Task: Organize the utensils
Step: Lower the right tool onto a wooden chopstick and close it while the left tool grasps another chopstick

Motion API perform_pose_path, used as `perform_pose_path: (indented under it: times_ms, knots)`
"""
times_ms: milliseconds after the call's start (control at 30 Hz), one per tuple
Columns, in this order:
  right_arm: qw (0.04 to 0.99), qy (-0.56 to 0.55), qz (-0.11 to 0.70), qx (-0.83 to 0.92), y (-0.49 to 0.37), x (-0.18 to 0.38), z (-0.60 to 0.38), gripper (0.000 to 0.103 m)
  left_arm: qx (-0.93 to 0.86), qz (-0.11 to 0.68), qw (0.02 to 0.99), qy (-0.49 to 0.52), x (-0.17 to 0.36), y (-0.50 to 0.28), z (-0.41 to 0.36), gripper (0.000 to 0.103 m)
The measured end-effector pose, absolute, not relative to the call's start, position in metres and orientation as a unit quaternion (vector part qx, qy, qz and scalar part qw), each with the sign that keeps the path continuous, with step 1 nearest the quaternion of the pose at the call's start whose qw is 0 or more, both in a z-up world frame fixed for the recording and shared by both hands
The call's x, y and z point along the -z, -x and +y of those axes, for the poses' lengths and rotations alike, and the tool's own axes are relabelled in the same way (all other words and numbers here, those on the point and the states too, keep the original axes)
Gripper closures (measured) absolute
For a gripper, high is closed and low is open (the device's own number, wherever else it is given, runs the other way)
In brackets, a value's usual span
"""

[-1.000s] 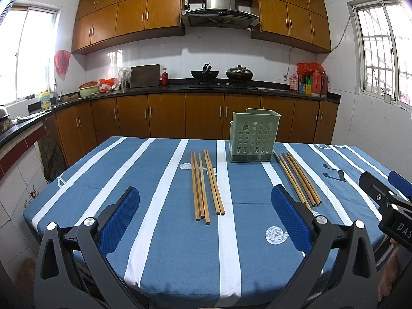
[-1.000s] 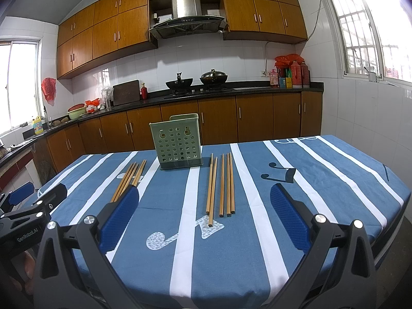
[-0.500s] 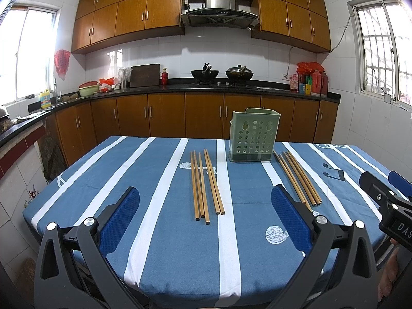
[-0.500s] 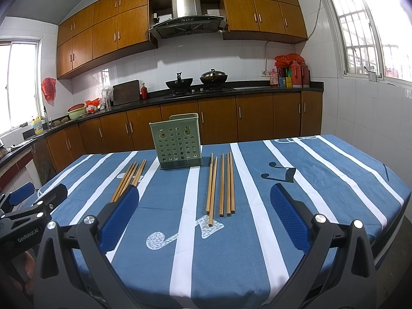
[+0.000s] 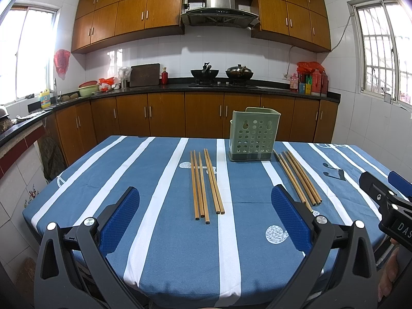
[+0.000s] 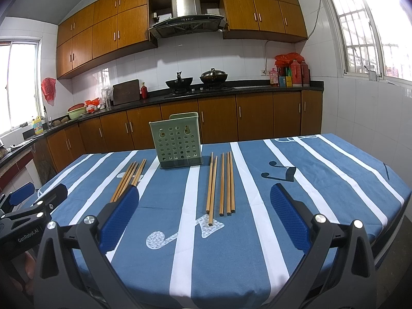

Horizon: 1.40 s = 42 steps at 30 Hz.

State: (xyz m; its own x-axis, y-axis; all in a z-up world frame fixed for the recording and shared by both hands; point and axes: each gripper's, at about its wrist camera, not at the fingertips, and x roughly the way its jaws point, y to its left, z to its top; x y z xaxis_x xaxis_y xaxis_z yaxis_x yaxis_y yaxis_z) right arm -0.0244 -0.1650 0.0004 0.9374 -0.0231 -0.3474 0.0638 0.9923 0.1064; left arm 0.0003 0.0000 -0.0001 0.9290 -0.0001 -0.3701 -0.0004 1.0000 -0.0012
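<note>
My left finger pad hides the left chopsticks' near ends. I can't see inside the holder.

A home kitchen. Wooden wall cabinets run above white tiles, with a steel range hood over a stove carrying a wok and a lidded pot. A dark worktop holds a cutting board and bottles. Barred windows light the right wall.
</note>
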Motion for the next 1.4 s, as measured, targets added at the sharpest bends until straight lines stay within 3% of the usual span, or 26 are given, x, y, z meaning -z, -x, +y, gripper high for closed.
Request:
perform_pose_path:
  times_ms: [533, 867, 933, 1100, 1200, 1267, 1400]
  knots:
    - [0.979, -0.061, 0.190, 0.028, 0.012, 0.008, -0.168, 0.004, -0.006, 0.205, 0.979, 0.002, 0.004, -0.010, 0.002, 0.002]
    - [0.960, -0.097, 0.251, 0.074, -0.042, 0.013, -0.201, 0.004, -0.046, 0.275, 0.960, 0.034, 0.011, -0.057, 0.038, 0.002]
    - [0.955, -0.100, 0.267, 0.082, -0.060, 0.015, -0.209, 0.010, -0.046, 0.290, 0.955, 0.042, 0.012, -0.070, 0.048, 0.002]
    - [0.936, -0.099, 0.327, 0.081, -0.112, 0.030, -0.222, 0.048, -0.040, 0.309, 0.948, 0.061, 0.015, -0.097, 0.067, 0.002]
    - [0.919, -0.116, 0.370, 0.073, -0.143, 0.049, -0.230, 0.065, -0.044, 0.323, 0.944, 0.057, 0.019, -0.113, 0.071, 0.004]
    - [0.908, -0.128, 0.393, 0.063, -0.159, 0.060, -0.233, 0.072, -0.043, 0.332, 0.941, 0.052, 0.021, -0.125, 0.072, 0.014]
    - [0.897, -0.127, 0.419, 0.055, -0.183, 0.076, -0.230, 0.075, -0.034, 0.358, 0.932, 0.047, 0.030, -0.142, 0.072, 0.028]
